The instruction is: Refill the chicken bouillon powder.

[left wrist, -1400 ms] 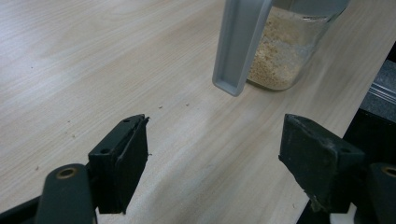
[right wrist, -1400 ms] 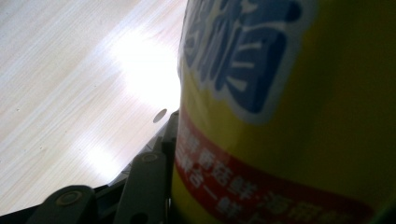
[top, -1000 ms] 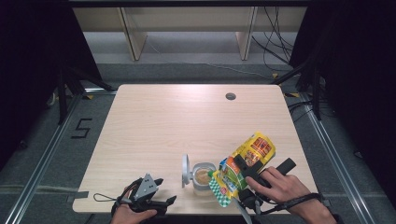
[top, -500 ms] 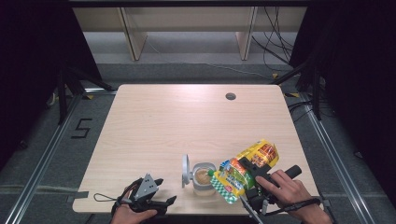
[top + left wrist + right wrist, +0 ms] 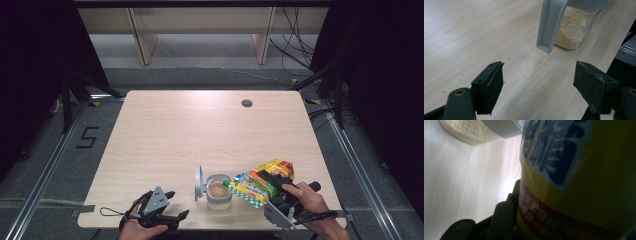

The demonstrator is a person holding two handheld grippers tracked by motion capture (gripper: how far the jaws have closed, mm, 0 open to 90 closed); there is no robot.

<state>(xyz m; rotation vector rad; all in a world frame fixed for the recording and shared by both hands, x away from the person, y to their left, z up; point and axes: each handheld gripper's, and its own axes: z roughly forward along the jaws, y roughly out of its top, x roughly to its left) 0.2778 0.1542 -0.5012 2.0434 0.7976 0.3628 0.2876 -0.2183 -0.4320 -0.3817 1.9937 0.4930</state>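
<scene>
Bag (image 5: 260, 184) now lower, tipped over jar (image 5: 219, 192).

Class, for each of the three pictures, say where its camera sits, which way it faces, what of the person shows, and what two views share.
High view: above the near edge, facing forward and down on the table; both hands, left claw, right claw.
Left gripper view: on the left claw, open, facing the jar of grains.
Right gripper view: on the right claw, pressed against the yellow packet.
Shared: jar and packet.
</scene>
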